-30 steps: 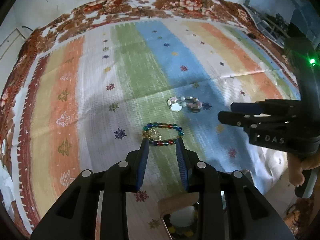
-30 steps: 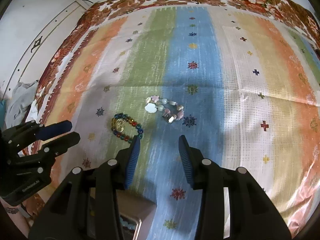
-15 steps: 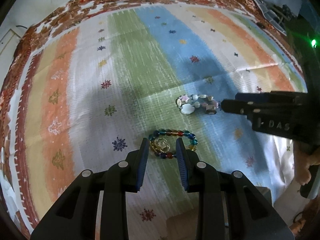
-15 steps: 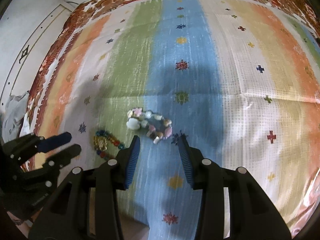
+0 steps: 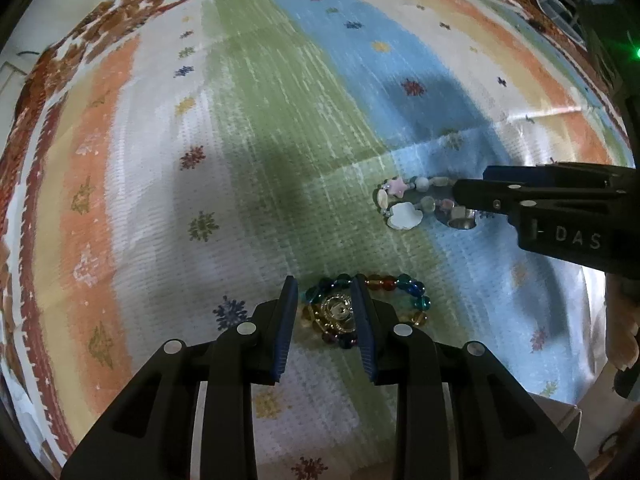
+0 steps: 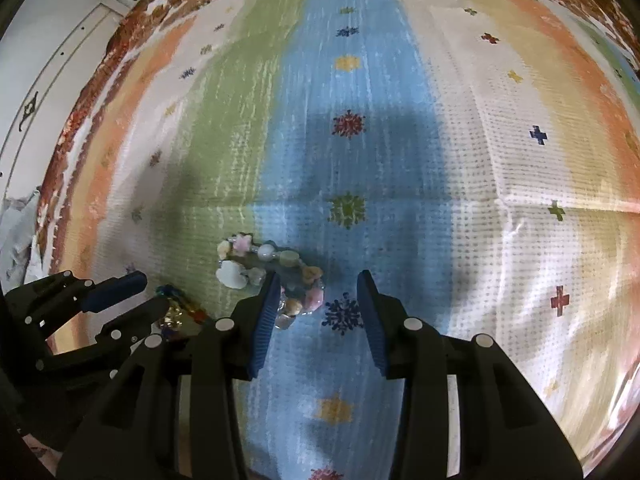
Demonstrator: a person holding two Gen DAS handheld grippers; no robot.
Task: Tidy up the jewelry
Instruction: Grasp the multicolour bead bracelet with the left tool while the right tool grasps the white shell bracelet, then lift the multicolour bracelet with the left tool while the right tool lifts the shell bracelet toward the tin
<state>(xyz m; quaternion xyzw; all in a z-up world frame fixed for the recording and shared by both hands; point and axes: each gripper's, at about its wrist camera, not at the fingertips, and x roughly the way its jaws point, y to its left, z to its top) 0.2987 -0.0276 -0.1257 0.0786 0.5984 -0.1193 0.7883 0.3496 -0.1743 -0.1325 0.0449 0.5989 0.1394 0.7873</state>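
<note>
Item 1: multicoloured glass-bead bracelet (image 5: 366, 310) with a gold round charm (image 5: 338, 312), lying flat on the striped cloth (image 5: 260, 128); its loop is stretched left to right in the left wrist view, charm at the left end. The left gripper (image 5: 325, 292) stands over that end, fingers apart, the charm and nearest beads between the two blue pads (image 5: 285, 328); whether the pads touch the beads cannot be told. Item 2: pastel bead-and-shell bracelet (image 6: 272, 276) with a pink star, a white shell and a silver cube bead, flat on the blue stripe just beyond item 1, long axis running from upper left to lower right in the right wrist view. The right gripper (image 6: 316, 296) is over its near end, fingers apart, left finger overlapping the beads. Container: a box corner (image 5: 560, 420) shows at the lower right of the left view, contents hidden. Surface: green, blue, cream and orange stripes with small flower and cross motifs, creased, floral brown border (image 6: 132, 36); pale wall (image 6: 48, 40) behind.
</note>
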